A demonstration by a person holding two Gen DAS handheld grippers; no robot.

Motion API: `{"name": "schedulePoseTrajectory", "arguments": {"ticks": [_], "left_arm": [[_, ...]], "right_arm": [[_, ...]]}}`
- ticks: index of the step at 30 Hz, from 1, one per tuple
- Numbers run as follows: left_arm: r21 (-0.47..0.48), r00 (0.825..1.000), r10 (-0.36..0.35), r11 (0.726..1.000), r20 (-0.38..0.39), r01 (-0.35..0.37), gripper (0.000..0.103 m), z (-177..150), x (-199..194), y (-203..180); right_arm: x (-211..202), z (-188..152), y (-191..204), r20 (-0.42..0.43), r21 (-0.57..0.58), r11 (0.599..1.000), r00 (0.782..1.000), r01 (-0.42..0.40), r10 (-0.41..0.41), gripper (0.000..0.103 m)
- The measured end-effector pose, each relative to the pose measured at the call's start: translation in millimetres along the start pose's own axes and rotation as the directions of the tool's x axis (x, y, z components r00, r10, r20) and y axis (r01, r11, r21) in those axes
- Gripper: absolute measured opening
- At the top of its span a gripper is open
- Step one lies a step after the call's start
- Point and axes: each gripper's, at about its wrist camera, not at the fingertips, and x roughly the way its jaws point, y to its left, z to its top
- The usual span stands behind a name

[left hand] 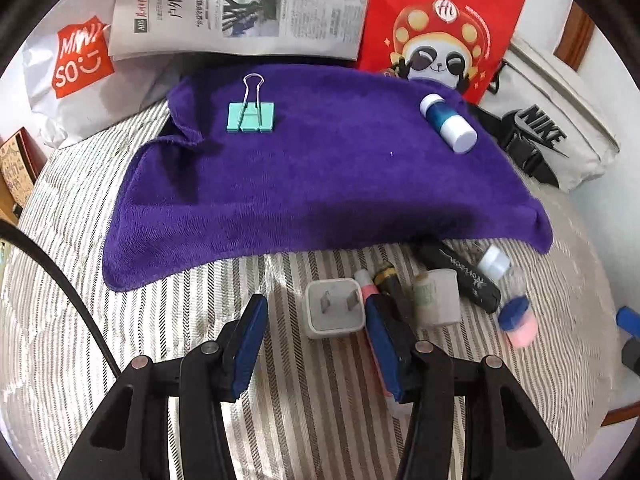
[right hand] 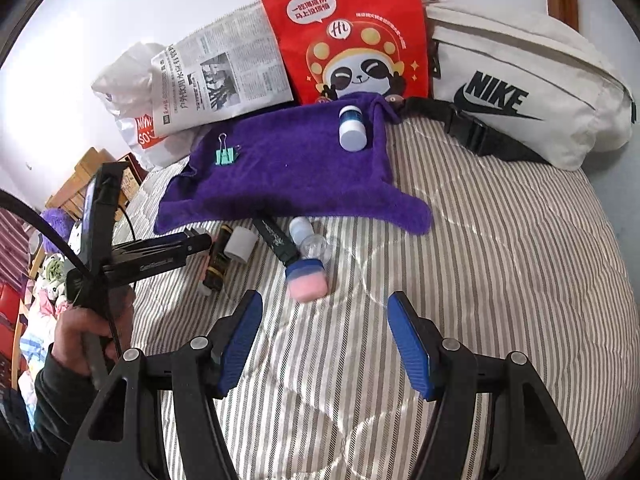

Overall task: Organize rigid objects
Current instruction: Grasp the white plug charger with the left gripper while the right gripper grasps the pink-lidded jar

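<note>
We hold both tools over a striped bed (right hand: 500,240). On the purple towel (left hand: 320,184) lie a green clip (left hand: 251,117) and a blue bottle (left hand: 448,123), well apart. The left tool (left hand: 316,344), jaws half open and gripping nothing, hovers by a white plug (left hand: 334,314) among the clutter below the towel. The right tool (right hand: 324,344) stands open, empty.

Black grippers, blue fingers (right hand: 408,344), dark sleeve (right hand: 52,404)
</note>
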Motion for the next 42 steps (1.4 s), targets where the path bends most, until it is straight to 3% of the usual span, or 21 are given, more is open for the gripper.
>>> {"name": "schedulePoseTrajectory", "arguments": {"ticks": [14,18,31,34,39,42], "left_arm": [[0.026,0.999,0.042,0.999,0.010,-0.042,0.047,-4.5,7.8,1.3],[0.054,0.999,0.046,0.997,0.028,-0.047,0.026,-2.7,8.8,-2.7],[0.071,0.995,0.075,0.994,0.064,-0.080,0.026,-15.6,0.1,7.2],[0.091,0.993,0.102,0.990,0.065,-0.107,0.026,-15.8,1.0,1.9],[0.074,0.995,0.075,0.994,0.060,-0.079,0.026,-14.9,0.4,6.4],[0.074,0.995,0.078,0.994,0.065,-0.083,0.026,-15.8,0.2,5.7]], "right_arm": [[16.5,-6.5,-6.8,-0.042,0.010,1.000,0.999,-0.008,0.009,0.065],[27.3,-9.4,-8.7,-0.064,0.012,1.000,0.998,-0.004,0.005,0.065],[70.2,-8.0,12.9,-0.064,-0.080,0.997,0.998,0.017,-0.022,0.065],[81.7,-5.7,23.1,-0.040,-0.141,0.989,0.997,0.054,-0.060,0.061],[101.1,-7.1,31.8,-0.058,-0.203,0.977,0.996,0.062,-0.075,0.046],[107.2,-8.2,39.8,-0.023,-0.256,0.962,0.994,0.094,-0.104,0.044]]}}
